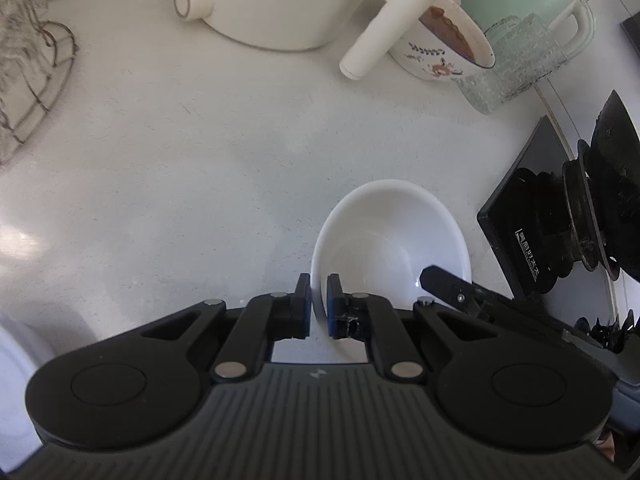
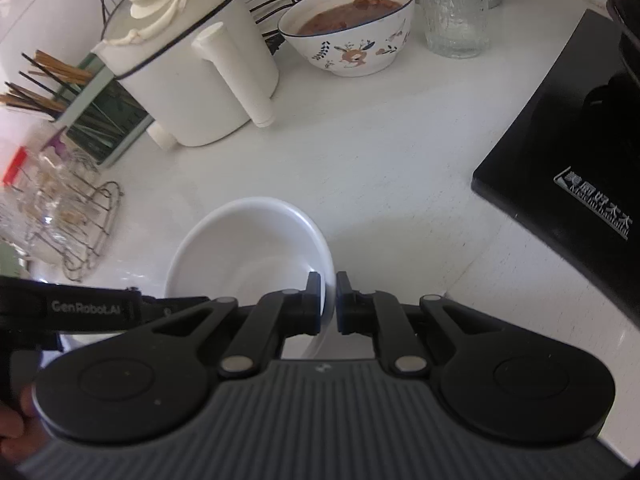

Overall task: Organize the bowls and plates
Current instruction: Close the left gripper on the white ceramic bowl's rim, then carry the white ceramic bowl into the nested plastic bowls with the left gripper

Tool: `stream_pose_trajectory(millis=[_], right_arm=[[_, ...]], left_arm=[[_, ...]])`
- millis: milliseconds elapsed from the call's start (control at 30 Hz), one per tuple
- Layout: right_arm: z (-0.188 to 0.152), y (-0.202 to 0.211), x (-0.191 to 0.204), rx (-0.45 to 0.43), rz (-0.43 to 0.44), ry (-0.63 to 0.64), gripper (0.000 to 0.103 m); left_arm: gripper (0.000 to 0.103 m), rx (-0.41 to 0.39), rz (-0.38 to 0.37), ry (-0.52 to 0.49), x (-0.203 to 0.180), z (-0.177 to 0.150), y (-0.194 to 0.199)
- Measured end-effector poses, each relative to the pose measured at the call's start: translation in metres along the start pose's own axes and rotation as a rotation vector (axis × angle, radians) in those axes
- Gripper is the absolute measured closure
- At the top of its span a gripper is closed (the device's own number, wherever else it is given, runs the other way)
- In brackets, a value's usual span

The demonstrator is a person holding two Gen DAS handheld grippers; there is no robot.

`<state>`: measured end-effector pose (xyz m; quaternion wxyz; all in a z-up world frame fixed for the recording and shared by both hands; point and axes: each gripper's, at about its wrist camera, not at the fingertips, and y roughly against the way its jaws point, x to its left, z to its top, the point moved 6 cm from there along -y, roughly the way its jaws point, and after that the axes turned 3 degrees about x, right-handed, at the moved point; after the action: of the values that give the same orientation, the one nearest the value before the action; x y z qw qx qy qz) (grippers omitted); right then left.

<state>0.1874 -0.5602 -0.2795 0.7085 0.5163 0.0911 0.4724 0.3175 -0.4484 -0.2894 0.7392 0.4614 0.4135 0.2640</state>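
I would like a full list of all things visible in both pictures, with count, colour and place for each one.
empty bowl: one, white, on the counter, its rim pinched from both sides
patterned bowl: one, white with flowers, brown food inside, at the back
kettle: one, cream, back left
glass cup: one, clear, beside the patterned bowl
chopsticks: several, brown and dark, in a green holder, far left
wire rack: one, metal, left
stove: one, black, right
counter: one, white
left tongs: black, shut on the empty bowl
right tongs: black, shut on the empty bowl
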Motion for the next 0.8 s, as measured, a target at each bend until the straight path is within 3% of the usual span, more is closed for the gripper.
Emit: stream_pose_trajectory(millis=[367, 800], right_arm=[[-0.007, 0.033, 0.02, -0.02, 0.061, -0.004, 0.093], [-0.014, 0.062, 0.048, 0.016, 0.103, 0.0, 0.093]], left_arm=[[0.095, -0.02, 0.014, -0.003, 0.001, -0.014, 0.042], [0.094, -0.027, 0.001, 0.045, 0.012, -0.037, 0.094]])
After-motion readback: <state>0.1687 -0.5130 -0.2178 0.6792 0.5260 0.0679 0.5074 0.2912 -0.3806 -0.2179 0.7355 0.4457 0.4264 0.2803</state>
